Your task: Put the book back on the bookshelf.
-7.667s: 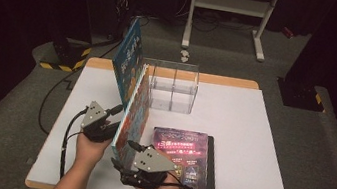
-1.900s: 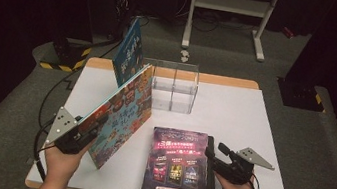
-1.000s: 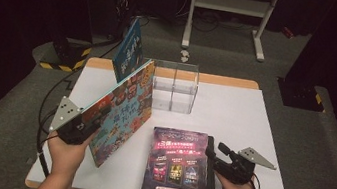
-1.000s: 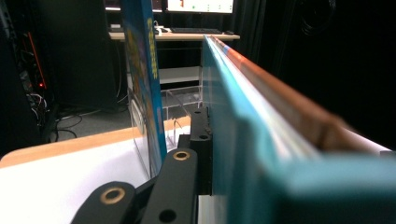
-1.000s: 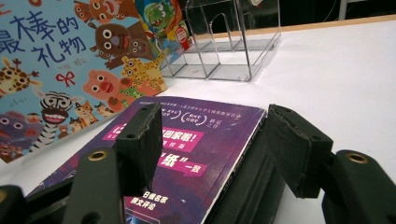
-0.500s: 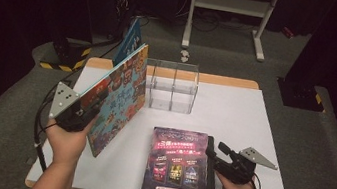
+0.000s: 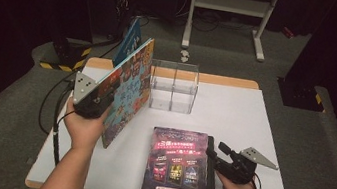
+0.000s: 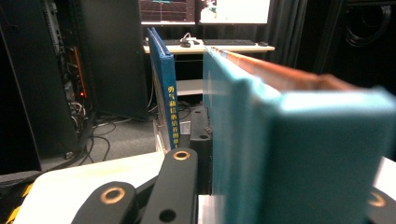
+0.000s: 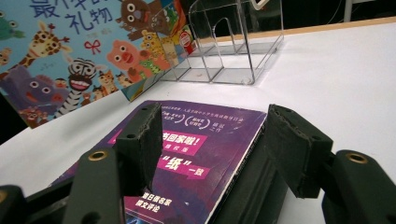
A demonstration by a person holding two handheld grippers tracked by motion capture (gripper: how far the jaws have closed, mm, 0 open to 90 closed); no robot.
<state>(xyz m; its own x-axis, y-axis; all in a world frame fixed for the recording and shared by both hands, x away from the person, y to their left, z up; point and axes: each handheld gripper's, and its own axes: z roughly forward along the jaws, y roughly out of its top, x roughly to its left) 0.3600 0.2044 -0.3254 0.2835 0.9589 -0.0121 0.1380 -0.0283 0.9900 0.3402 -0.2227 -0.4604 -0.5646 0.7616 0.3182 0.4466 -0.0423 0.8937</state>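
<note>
One picture book [image 7: 129, 91] upright, long edge leaning away, clamped by left hand-held gripper [image 7: 97, 101], right hand-held gripper [image 7: 220, 158] released.

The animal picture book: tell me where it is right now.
In the high view the animal picture book stands tilted on its lower edge at the table's left, clamped in the left tongs, just left of the clear plastic organizer.

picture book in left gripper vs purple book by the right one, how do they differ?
Pose: the picture book stands tilted on its lower edge; the purple book lies flat on the table.
Cover: picture book shows cartoon animals on blue; purple book is dark with pink panels.
Grip: left gripper is shut on the picture book; right gripper is open beside the purple book.
</note>
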